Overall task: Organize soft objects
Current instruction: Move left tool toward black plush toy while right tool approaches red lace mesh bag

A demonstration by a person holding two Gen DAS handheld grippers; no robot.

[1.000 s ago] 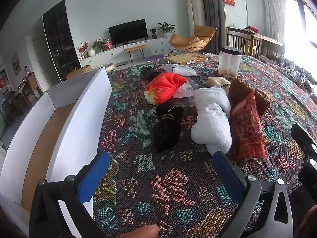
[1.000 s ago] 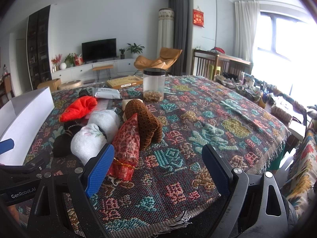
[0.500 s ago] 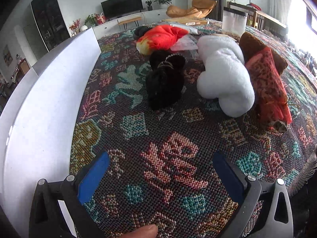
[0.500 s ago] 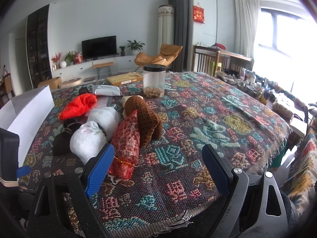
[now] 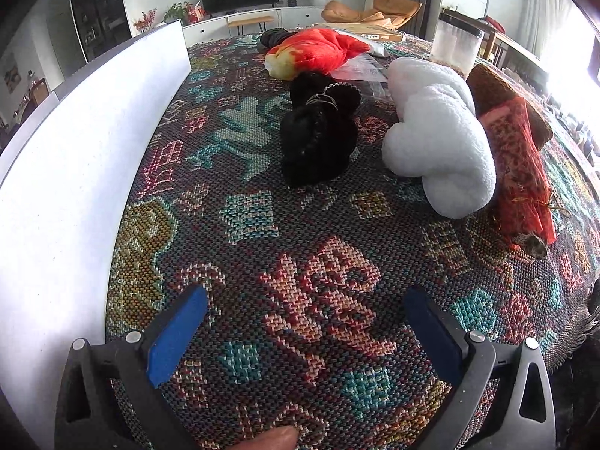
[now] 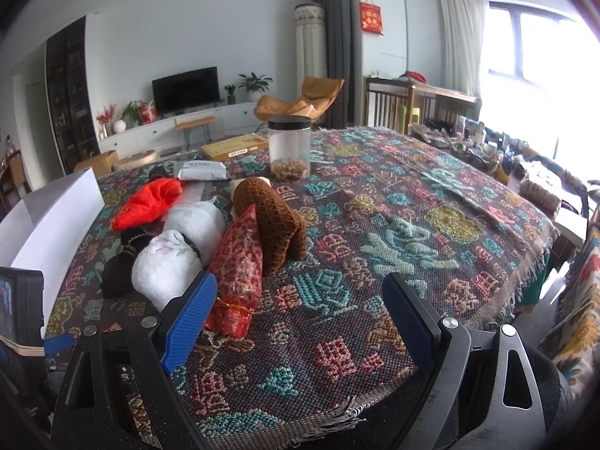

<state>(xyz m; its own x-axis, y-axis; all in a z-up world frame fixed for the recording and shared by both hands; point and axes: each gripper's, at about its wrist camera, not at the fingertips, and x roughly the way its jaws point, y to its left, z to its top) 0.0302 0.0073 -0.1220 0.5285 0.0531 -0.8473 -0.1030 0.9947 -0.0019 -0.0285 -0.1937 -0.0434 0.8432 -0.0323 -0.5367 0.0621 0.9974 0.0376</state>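
Soft items lie in a row on the patterned tablecloth: a black plush, a white fluffy bundle, a red patterned pouch, a brown knit piece and a red-orange plush. My left gripper is open and empty, low over the cloth in front of the black plush. My right gripper is open and empty near the table's front edge; its left finger is beside the red pouch. The white bundle and brown knit piece also show in the right wrist view.
A white box stands along the left side of the table. A clear jar with a black lid, a flat yellow box and a white packet sit at the back. Clutter lines the far right edge.
My left gripper has dropped lower and moved forward toward the black plush, beside the white box wall. My right gripper has barely moved. Both stay open.
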